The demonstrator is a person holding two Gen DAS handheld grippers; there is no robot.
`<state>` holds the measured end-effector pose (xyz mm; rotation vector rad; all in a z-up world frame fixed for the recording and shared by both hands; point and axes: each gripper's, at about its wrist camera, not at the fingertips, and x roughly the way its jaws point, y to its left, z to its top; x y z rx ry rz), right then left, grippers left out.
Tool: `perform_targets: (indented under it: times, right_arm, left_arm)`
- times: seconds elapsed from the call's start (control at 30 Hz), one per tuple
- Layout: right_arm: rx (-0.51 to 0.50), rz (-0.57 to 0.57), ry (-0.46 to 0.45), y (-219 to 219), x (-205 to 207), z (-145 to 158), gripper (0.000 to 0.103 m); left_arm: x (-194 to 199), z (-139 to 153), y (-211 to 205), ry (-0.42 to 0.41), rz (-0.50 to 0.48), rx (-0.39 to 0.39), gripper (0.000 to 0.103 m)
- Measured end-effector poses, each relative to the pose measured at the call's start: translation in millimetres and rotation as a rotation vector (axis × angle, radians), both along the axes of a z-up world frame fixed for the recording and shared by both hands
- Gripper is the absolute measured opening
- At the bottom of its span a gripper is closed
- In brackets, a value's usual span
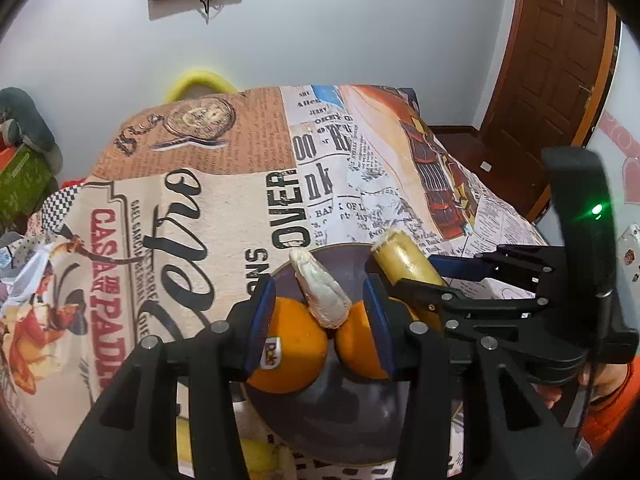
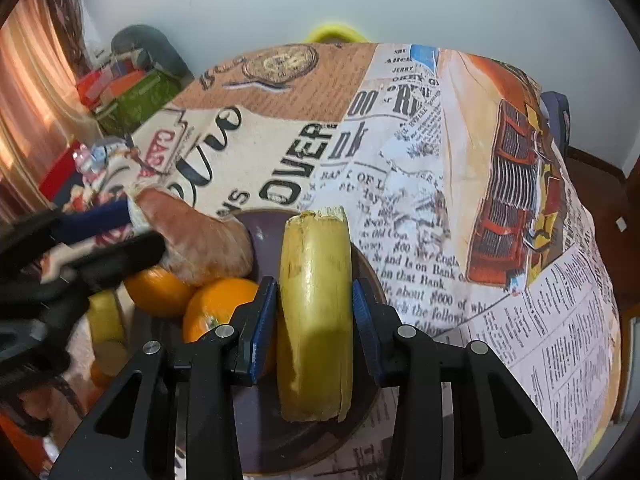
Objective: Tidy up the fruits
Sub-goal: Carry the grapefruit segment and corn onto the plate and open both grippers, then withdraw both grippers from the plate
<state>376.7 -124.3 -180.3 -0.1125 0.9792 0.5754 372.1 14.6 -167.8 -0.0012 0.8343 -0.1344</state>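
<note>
A dark purple plate near the table's front edge holds two oranges and a pale peeled banana piece. My left gripper is open above them, its jaws straddling the oranges and the peeled piece. My right gripper is shut on a yellow banana piece and holds it over the plate. That banana piece and the right gripper also show in the left wrist view. In the right wrist view the left gripper is blurred beside the peeled piece.
The table wears a newspaper-print cloth. Yellow fruit lies left of the plate at the front edge. A yellow chair back stands behind the table, boxes at the left, a wooden door at the right.
</note>
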Motion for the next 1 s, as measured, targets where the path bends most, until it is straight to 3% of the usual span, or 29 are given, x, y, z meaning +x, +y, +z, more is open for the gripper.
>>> perform_targets:
  times: [0.1,0.5,1.0]
  right_arm:
    - [0.017,-0.009,0.009,-5,0,4,0.036]
    - [-0.01,-0.034,-0.104,-20,-51,45,0.036]
    - [0.042,-0.114,-0.157,-53,-147,76,0.04]
  left_arm:
    - [-6,4,3,-0.001,0.007,-0.003,0.045]
    - [-44,24,14,-0.023,0.04,0.004,0.046]
    - [-142,41,31,-0.045,0.087,0.006,0.055]
